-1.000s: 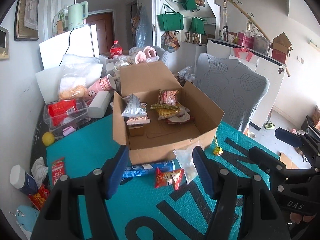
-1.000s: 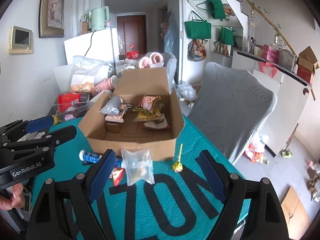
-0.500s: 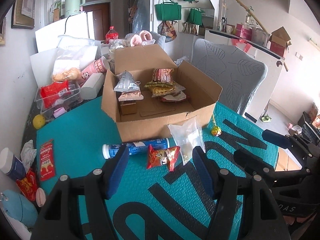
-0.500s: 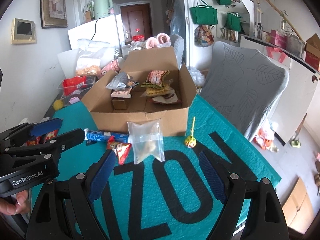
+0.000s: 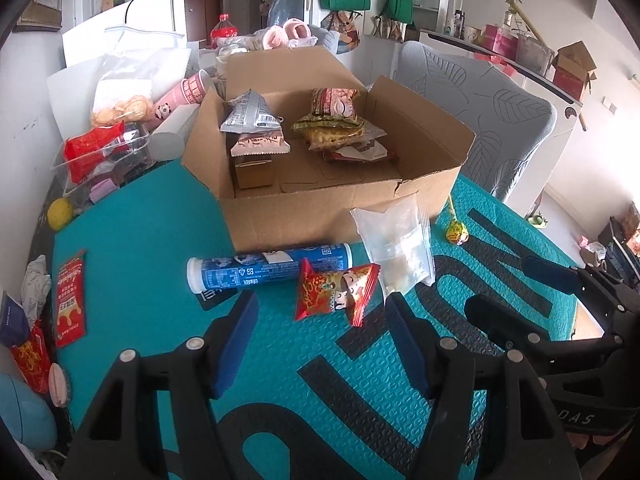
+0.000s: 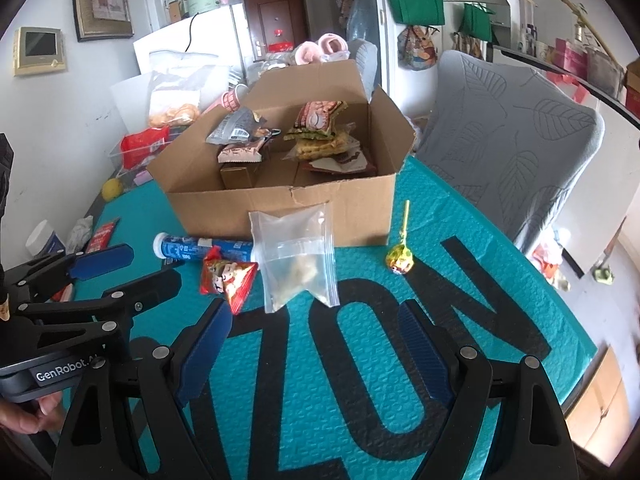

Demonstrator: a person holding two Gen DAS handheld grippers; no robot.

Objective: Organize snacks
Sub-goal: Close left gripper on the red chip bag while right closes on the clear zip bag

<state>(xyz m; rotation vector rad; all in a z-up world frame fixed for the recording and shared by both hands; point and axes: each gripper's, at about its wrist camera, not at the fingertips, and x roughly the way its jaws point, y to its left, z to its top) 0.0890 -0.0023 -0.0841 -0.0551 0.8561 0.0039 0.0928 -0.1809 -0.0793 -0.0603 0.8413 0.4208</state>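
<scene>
Both the left tongs [image 5: 320, 340] and right tongs [image 6: 316, 344] are hovering wide and empty before the box [image 5: 340, 208], where the light, crinkly red packet [image 5: 336, 292] is lying, probably best pinched mid-body

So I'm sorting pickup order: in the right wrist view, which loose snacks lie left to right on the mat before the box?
blue tube → red packet → clear bag → lollipop
</scene>
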